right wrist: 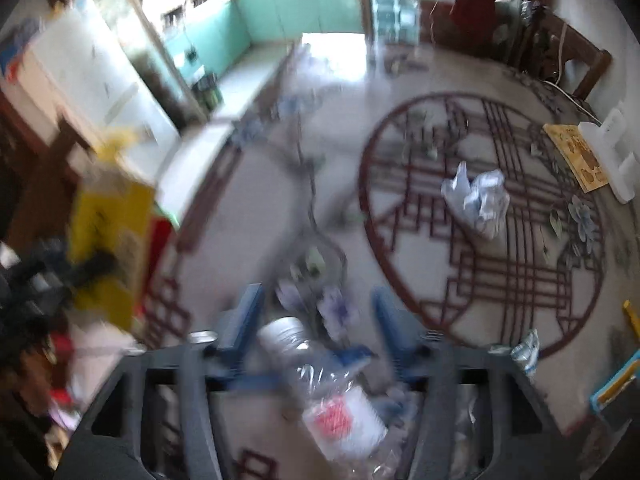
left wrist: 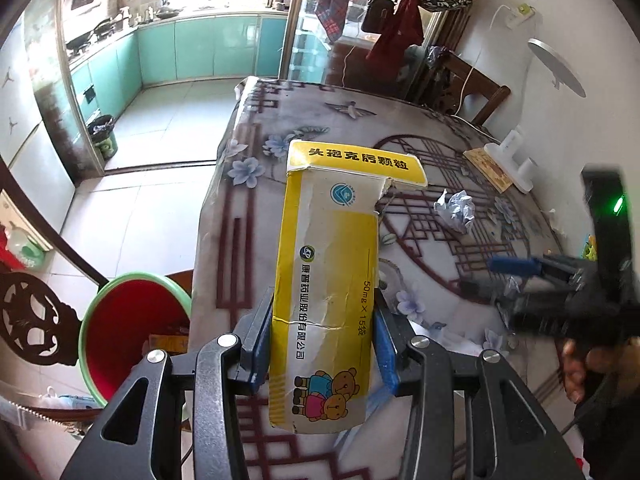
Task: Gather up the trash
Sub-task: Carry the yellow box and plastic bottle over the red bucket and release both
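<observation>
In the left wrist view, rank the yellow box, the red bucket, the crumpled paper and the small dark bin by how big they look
1. Yellow box, nearest the camera
2. Red bucket
3. Crumpled paper and small dark bin: too alike to rank

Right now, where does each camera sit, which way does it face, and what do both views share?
Left wrist: on the left gripper, facing across the table toward the kitchen; its fingers clamp a yellow medicine box.
Right wrist: on the right gripper, blurred, looking down over the table at a plastic bottle between open fingers.
Shared: crumpled paper, the box.
</observation>
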{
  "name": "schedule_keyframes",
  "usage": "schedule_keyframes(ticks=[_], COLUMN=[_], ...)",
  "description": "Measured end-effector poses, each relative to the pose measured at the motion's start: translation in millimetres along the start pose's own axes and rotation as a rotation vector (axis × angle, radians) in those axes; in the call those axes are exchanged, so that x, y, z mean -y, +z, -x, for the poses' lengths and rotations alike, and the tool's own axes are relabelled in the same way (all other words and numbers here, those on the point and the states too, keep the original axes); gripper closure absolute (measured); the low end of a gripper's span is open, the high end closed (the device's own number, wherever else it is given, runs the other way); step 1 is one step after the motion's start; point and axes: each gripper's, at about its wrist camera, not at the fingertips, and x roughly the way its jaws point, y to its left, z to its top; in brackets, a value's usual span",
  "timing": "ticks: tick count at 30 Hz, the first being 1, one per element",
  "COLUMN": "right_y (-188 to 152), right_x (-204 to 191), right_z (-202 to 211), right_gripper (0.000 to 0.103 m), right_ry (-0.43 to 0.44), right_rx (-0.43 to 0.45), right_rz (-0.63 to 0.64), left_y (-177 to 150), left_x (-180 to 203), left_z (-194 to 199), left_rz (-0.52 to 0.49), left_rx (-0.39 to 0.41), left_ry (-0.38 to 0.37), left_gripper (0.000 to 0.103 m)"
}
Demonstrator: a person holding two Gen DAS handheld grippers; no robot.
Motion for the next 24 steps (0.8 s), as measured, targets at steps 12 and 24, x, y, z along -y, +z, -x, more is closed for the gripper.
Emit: schedule_keyframes(ticks=[12, 24], right_y=[-80, -115], right_x=[-17, -13], right_z=[-25, -57], right_gripper=[0.020, 0.057], right_ry=[0.032, 0.076], right_rx=[-0.331, -0.443], right_rz=[0.213, 0.171], left_y=[-5, -4], left_x=[-7, -6], left_z=[-3, 1], left_rz=[0.059, 0.069], left_rx=[0.007, 0.022], left_ry=[-0.012, 0.013], left_gripper=[0.062, 0.062])
